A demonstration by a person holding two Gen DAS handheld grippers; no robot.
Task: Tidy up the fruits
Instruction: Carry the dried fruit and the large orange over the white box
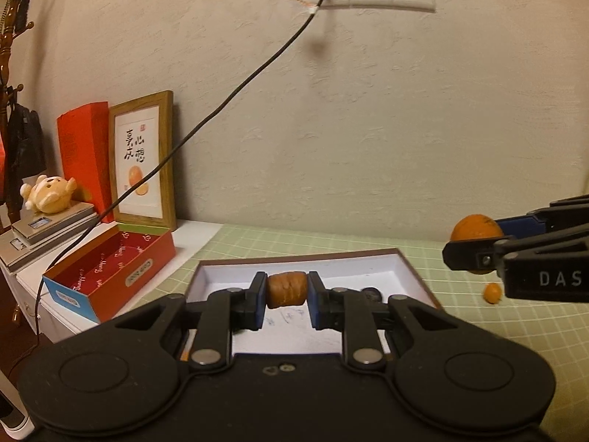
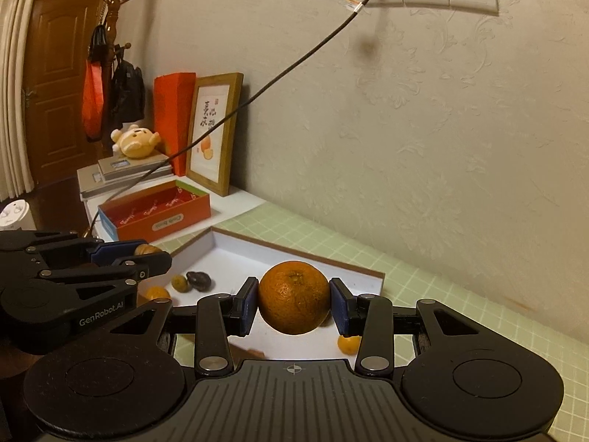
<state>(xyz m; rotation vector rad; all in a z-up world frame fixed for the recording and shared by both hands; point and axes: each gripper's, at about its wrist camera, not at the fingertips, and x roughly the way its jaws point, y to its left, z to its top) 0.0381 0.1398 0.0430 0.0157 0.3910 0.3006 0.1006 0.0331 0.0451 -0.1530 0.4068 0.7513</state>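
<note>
Orange [image 2: 293, 296] clamped in right hand-held gripper [image 2: 293, 304]; left hand-held gripper [image 1: 286, 300] pinches a brown fruit [image 1: 286, 290] (wrinkled), both above the white tray [image 1: 362, 262].

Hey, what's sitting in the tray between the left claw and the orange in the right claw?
In the right wrist view, a small greenish fruit and a dark fruit lie on the tray floor there.

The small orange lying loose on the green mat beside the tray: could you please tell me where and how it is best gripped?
Grip the small orange across its widest middle, coming from above with the pads on opposite sides. It is round and sits low on the mat, close to the tray edge, so a level approach would likely scrape the mat or bump the tray. Both claws are currently full.
</note>
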